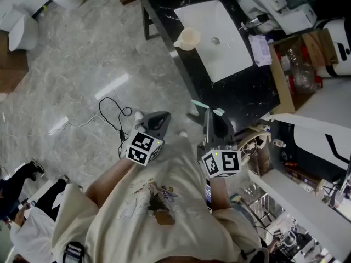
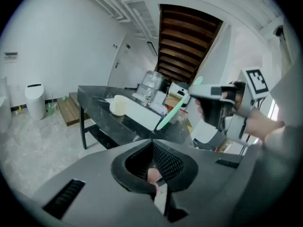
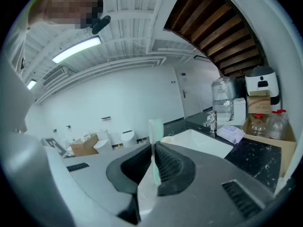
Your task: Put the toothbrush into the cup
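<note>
Black bench (image 1: pixel 241 92) with white basin (image 1: pixel 219 37). Cream cup (image 1: pixel 187 38) at basin's left rim, well ahead of right tool (image 1: pixel 210 113). Right tool pinches mint toothbrush (image 3: pixel 155 131), long axis crosswise to the jaws. Left tool (image 1: pixel 163 116) pressed together, empty.

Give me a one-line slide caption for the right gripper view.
Right tongs shut on a pale green toothbrush, with the white sink and dark counter beyond.
</note>
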Available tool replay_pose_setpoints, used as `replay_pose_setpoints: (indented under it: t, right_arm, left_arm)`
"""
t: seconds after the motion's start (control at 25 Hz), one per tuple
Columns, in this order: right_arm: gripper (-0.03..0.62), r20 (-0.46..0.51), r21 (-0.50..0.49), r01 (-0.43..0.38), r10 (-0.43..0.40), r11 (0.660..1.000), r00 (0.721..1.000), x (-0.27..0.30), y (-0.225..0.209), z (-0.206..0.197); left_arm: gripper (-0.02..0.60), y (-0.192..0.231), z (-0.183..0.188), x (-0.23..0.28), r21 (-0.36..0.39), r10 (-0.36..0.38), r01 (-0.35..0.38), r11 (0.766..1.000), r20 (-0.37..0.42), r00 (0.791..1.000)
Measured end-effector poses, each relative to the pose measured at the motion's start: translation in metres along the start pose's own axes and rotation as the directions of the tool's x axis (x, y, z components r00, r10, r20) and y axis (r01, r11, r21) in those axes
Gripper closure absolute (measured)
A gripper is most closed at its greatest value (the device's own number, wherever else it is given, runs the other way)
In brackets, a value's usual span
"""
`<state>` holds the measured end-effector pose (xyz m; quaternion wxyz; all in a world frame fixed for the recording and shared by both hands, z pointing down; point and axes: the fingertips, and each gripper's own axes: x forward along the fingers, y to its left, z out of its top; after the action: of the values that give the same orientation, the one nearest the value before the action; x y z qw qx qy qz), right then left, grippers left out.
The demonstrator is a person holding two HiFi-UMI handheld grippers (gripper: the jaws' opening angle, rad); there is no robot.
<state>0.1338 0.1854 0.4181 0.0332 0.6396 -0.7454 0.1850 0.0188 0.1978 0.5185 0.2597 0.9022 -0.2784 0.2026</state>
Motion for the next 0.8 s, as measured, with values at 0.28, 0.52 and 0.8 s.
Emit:
replay_pose_setpoints:
  t: [0.28,0.52,0.8]
  right_arm:
    - [0.559,-0.019,-0.117,-0.137,0.135,0.984,0.991,-0.113,-0.043,-0.019]
    - [0.559,-0.017,0.016,-0.173,0.173,0.985,0.985,-0.175,-0.071,-0.048]
    - [0.559,-0.018,0.001,-0.271,0.271,0.963,0.962,-0.148,-0.029,-0.052]
  left_arm:
    - [0.578,-0.142,0.003,-0.007,-0.166,0.098,-0.071,0.984,0.164,0.982]
    - [0.578,-0.215,-0.009,0.006,-0.084,0.134,-0.121,0.989,0.180,0.974]
    - [0.578,-0.191,-0.007,-0.021,-0.090,0.208,-0.194,0.977,0.191,0.959]
